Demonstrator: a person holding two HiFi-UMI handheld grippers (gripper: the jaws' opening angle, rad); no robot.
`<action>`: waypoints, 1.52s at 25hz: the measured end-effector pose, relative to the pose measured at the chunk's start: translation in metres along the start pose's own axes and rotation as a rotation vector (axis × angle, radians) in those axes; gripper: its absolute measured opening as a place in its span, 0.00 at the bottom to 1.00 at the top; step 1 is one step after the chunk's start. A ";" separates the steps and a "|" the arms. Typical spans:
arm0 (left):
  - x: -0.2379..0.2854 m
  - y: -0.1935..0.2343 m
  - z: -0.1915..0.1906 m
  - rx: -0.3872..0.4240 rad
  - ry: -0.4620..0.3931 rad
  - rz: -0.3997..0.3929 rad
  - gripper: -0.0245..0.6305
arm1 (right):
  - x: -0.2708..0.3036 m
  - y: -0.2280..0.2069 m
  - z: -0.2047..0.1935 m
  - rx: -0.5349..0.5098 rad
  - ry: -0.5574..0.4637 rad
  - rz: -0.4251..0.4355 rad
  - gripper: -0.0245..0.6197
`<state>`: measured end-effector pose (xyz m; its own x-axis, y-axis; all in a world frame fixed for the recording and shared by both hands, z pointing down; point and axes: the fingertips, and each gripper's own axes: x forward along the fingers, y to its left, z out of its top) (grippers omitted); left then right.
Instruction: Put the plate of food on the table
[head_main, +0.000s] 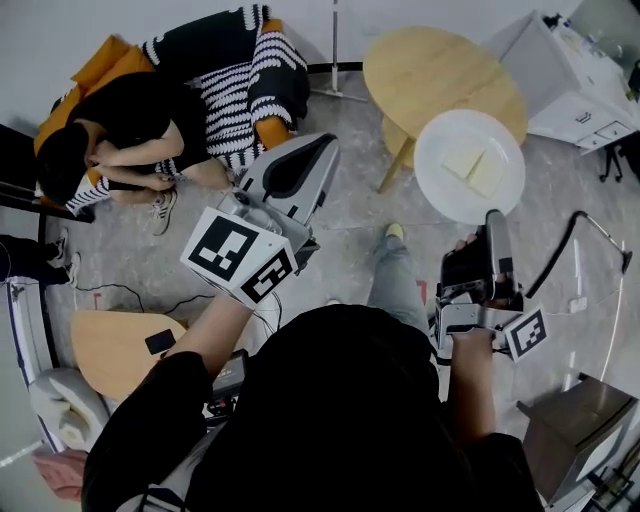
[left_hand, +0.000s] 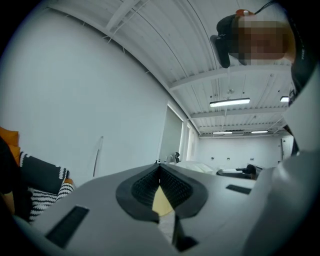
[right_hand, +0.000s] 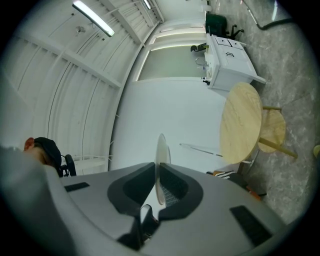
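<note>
White round plate (head_main: 440, 148), pale slices (head_main: 476, 170) on it; overlapping round wooden table (head_main: 430, 70)

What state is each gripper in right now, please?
Left gripper: closed, holding nothing.
Right gripper: closed on the rim of the plate of food.

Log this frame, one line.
right gripper: shut on plate rim | plate: food on it, not yet on table | left gripper: shut, empty
</note>
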<state>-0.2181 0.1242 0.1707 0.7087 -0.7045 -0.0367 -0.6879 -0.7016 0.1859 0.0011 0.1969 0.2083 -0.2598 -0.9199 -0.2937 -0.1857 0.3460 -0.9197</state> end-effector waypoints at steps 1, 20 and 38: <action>0.002 0.001 -0.001 0.002 0.000 0.000 0.05 | 0.001 -0.001 0.001 -0.004 -0.001 0.008 0.09; 0.122 0.035 -0.018 -0.023 0.067 -0.042 0.05 | 0.081 -0.059 0.053 0.048 0.032 -0.036 0.09; 0.248 0.041 -0.022 -0.025 0.116 -0.012 0.05 | 0.151 -0.115 0.143 0.120 0.065 -0.056 0.09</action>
<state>-0.0676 -0.0767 0.1910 0.7309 -0.6785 0.0742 -0.6765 -0.7058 0.2101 0.1183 -0.0083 0.2321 -0.3137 -0.9220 -0.2270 -0.0876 0.2662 -0.9599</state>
